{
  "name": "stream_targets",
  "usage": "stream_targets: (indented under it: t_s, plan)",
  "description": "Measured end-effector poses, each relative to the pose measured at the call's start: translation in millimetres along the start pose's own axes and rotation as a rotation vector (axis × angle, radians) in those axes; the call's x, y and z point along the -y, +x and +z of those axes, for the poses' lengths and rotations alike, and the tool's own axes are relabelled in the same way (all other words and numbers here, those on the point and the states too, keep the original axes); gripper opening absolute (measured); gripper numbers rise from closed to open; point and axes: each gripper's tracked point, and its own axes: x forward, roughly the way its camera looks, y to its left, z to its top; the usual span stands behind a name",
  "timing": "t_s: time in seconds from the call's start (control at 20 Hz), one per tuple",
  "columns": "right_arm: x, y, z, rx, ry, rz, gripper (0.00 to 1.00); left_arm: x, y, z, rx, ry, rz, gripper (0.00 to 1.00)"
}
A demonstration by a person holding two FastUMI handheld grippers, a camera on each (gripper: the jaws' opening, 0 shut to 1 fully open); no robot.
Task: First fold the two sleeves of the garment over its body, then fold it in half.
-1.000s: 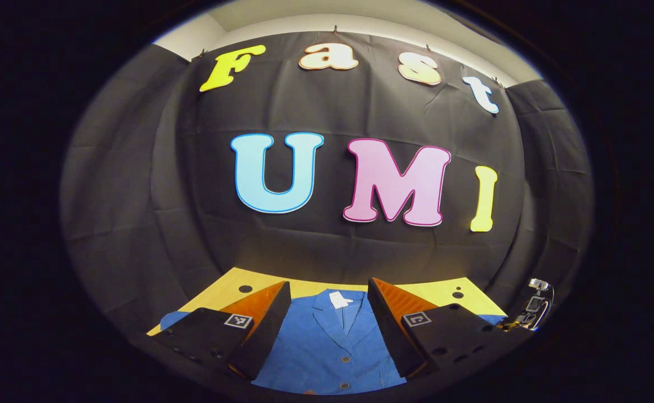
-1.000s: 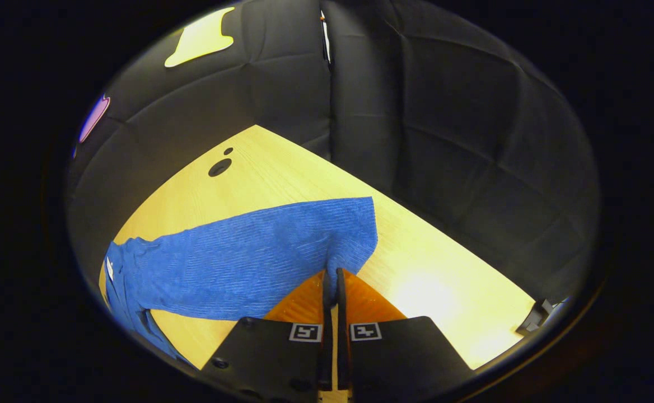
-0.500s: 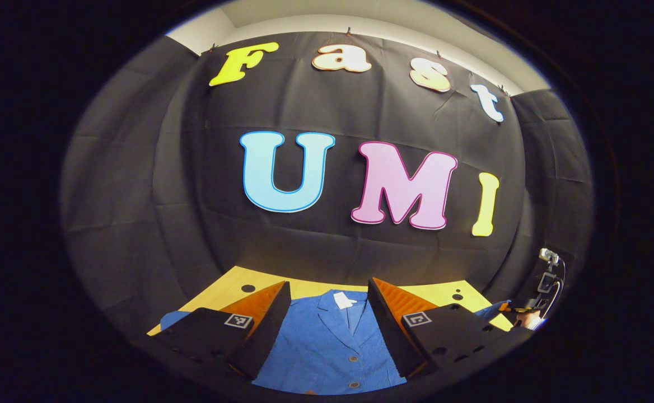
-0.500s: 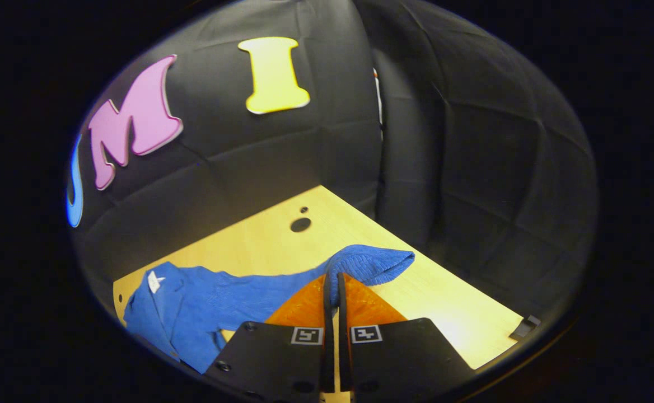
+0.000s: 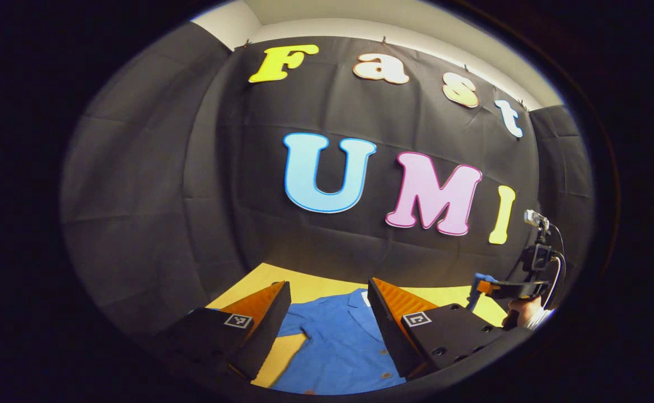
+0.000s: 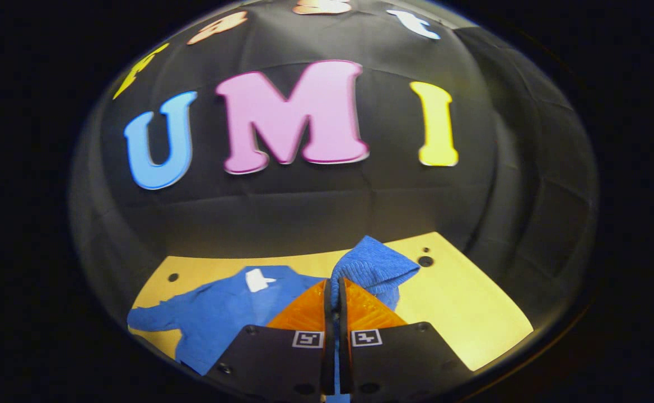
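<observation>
Lying buttoned on table (image 6: 472, 313), blue garment (image 6: 220, 313), sleeve (image 6: 374, 268) claw-pinched (image 6: 332, 291)

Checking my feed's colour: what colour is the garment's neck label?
White neck label, clearest in the right gripper view.

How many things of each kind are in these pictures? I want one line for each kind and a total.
Blue shirt: 1
Yellow table: 1
Hand-held gripper: 2, left and right
Hand: 1
Total: 5
</observation>
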Motion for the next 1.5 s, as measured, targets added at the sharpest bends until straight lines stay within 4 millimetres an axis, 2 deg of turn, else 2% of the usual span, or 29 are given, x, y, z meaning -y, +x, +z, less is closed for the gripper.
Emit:
stream_targets:
  t_s: [0.1,0.2,0.25,0.3,0.4,0.5,0.6,0.7,0.75,0.8,1.0,1.05,1.1,1.15,1.2,1.25,1.35,1.45,1.5]
  plan:
    - [-60.2,8.6,3.9,-0.008,0.003,0.079,0.04,-26.5,-8.1,-0.6,0.000,-0.012,0.039,0.80]
    - [-113.0,20.9,-2.0,-0.030,-0.006,0.141,0.04,-51.0,-20.9,-2.6,0.001,-0.027,0.077,0.80]
    - [-142.4,28.8,-5.8,-0.034,-0.005,0.175,0.00,-63.5,-26.4,-5.3,0.000,-0.033,0.096,0.80]
    - [-168.6,37.5,-16.3,-0.058,-0.004,0.200,0.04,-75.8,-32.4,-6.9,-0.001,-0.035,0.117,0.80]
    - [-209.7,53.7,-53.6,-0.131,0.006,0.234,0.04,-97.9,-41.6,-12.7,-0.009,-0.034,0.159,0.80]
    - [-232.7,70.3,-105.4,-0.258,0.029,0.254,0.00,-118.2,-54.9,-20.9,-0.022,-0.033,0.202,0.80]
    - [-248.8,82.3,-152.7,-0.342,0.016,0.255,0.04,-132.9,-65.7,-25.6,-0.031,-0.033,0.243,0.80]
    - [-262.1,93.2,-186.2,-0.397,0.022,0.272,0.04,-149.8,-78.2,-34.8,-0.052,-0.034,0.278,0.80]
    - [-267.1,96.9,-196.9,-0.416,0.036,0.267,0.00,-154.9,-82.4,-38.8,-0.065,-0.037,0.294,0.80]
    - [-272.9,100.5,-199.8,-0.415,0.059,0.266,0.04,-160.1,-87.4,-43.4,-0.077,-0.039,0.307,0.80]
    - [-303.4,105.3,-188.4,-0.354,0.147,0.305,0.04,-166.4,-89.8,-52.5,-0.097,-0.051,0.329,0.80]
    - [-317.9,103.2,-197.6,-0.376,0.185,0.348,0.04,-165.1,-87.9,-55.7,-0.101,-0.060,0.325,0.80]
    - [-326.3,101.6,-217.6,-0.464,0.212,0.364,0.00,-163.5,-84.6,-56.1,-0.105,-0.075,0.319,0.80]
    - [-331.8,81.9,-250.1,-0.612,0.229,0.389,0.20,-162.5,-80.0,-59.3,-0.110,-0.092,0.311,0.80]
    - [-326.6,65.1,-270.1,-0.703,0.197,0.395,0.41,-161.0,-74.8,-62.1,-0.115,-0.106,0.306,0.80]
    - [-316.5,59.8,-278.1,-0.696,0.122,0.396,0.61,-160.8,-70.1,-62.5,-0.116,-0.112,0.301,0.80]
    - [-302.3,51.3,-270.1,-0.617,0.014,0.425,0.62,-161.5,-59.0,-64.0,-0.104,-0.100,0.285,0.80]
    - [-291.7,41.0,-247.0,-0.565,-0.023,0.456,0.68,-171.2,-43.6,-76.3,-0.111,-0.102,0.270,0.80]
    - [-285.4,35.5,-230.0,-0.526,-0.036,0.469,0.89,-178.0,-34.1,-87.6,-0.125,-0.106,0.271,0.80]
